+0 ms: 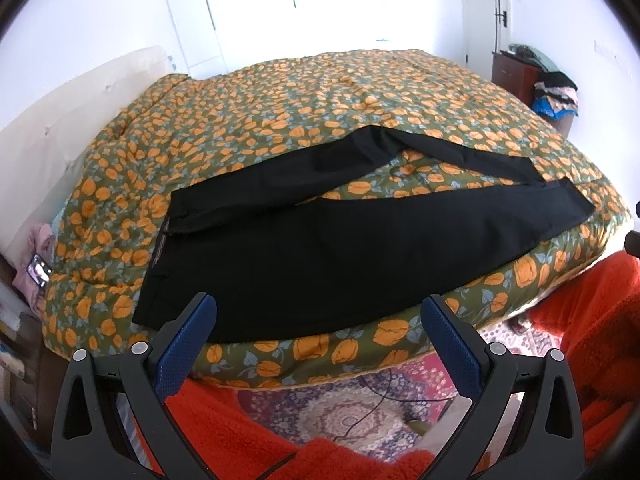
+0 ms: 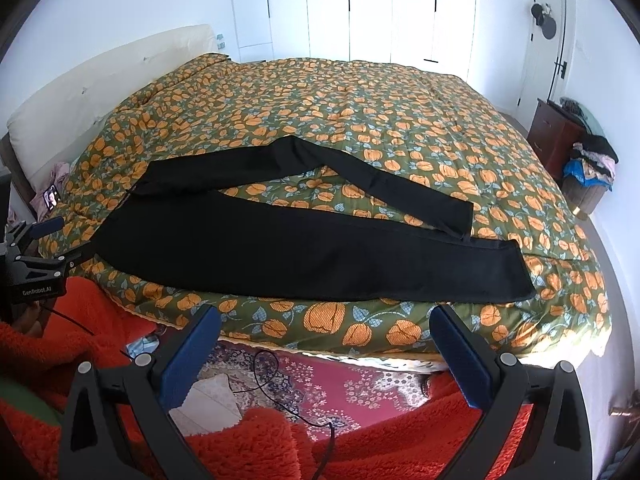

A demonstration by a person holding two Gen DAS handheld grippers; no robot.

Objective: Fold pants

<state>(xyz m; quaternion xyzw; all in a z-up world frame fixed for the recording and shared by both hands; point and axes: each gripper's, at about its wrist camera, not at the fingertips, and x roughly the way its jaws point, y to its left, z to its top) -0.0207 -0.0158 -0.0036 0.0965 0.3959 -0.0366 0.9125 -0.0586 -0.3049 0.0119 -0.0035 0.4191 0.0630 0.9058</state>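
Observation:
Black pants lie spread on the flowered bedspread, waistband at the left, legs running right. The near leg lies flat along the bed's front edge; the far leg bends into a peak and comes back down to the right. They also show in the right wrist view. My left gripper is open and empty, just short of the pants' near edge by the waist. My right gripper is open and empty, in front of the bed edge below the near leg. The left gripper also shows at the left edge of the right wrist view.
The bed has a cream headboard at the left. A phone lies on pink cloth by the headboard. White wardrobe doors stand behind. A dark dresser and a clothes pile stand right. A patterned rug with a cable lies below.

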